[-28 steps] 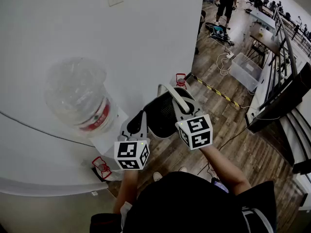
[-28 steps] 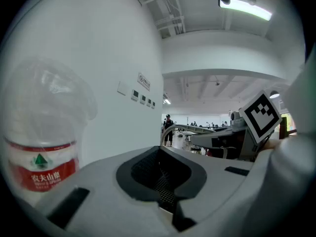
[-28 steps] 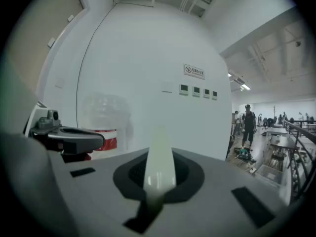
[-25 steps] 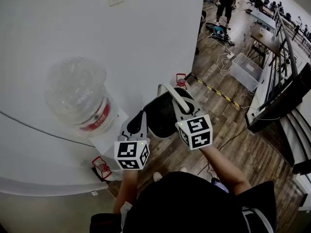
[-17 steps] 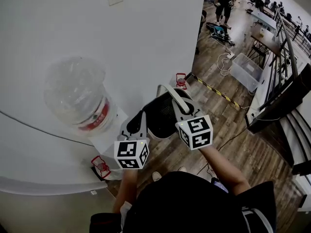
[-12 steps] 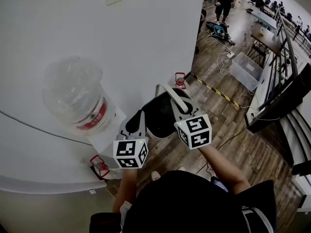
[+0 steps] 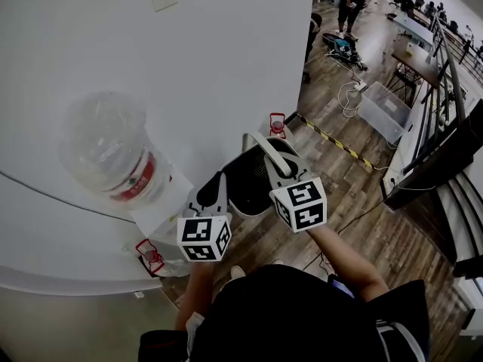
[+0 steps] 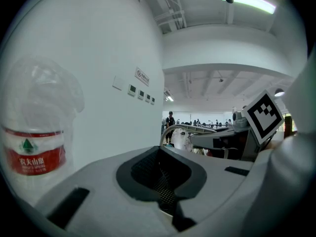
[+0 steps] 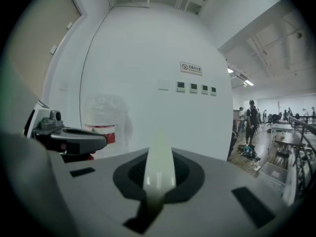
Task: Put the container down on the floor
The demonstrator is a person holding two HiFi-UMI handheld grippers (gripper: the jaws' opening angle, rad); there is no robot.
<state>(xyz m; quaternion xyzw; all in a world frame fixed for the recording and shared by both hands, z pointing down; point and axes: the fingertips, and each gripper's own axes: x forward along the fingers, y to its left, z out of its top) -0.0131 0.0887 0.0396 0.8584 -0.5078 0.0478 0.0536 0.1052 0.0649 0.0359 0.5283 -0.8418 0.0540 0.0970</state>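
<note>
Wood floor [image 7: 355, 202], white wall [image 7: 226, 66], 1 water bottle [image 7: 106, 145] alongside. 1 black mesh container [image 7: 245, 181] hung above floor, 2 grippers clamped on it: left gripper [image 7: 215, 192] on mesh edge, right gripper [image 7: 281, 170] on white rim.

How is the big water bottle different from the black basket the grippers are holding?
The water bottle is see-through with a red label; the basket is black mesh with a pale rim. The water bottle sits on a white stand with no gripper on it; the basket is gripped by the left gripper and the right gripper, up above the wooden floor. Both are containers beside the white wall.
</note>
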